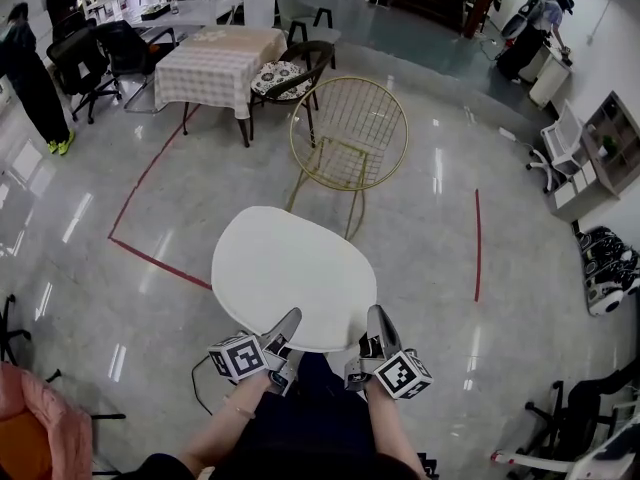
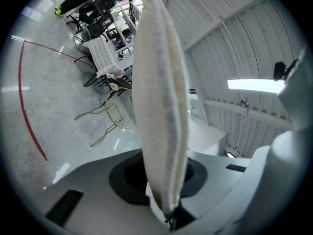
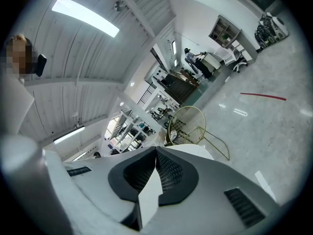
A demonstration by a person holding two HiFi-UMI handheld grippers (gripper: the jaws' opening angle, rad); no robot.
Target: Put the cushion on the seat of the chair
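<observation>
I hold a white, rounded cushion (image 1: 290, 268) flat in front of me over the glossy floor, with both grippers clamped on its near edge. My left gripper (image 1: 286, 329) is shut on the near-left rim and my right gripper (image 1: 376, 325) on the near-right rim. In the left gripper view the cushion (image 2: 161, 102) stands edge-on between the jaws of the left gripper (image 2: 166, 180). In the right gripper view the right gripper (image 3: 155, 173) pinches a thin white edge of the cushion (image 3: 150, 192). The gold wire chair (image 1: 345, 138) stands just beyond the cushion, its seat bare; it also shows as the chair (image 2: 115, 114) and the chair (image 3: 188, 124).
Behind the gold chair stand a table with a checked cloth (image 1: 215, 63) and a dark chair with a patterned pad (image 1: 285, 78). Red tape lines (image 1: 150, 258) mark the floor. Office chairs (image 1: 95, 53) and a person in black (image 1: 30, 78) are at the left, a pink seat (image 1: 35, 428) at the near left.
</observation>
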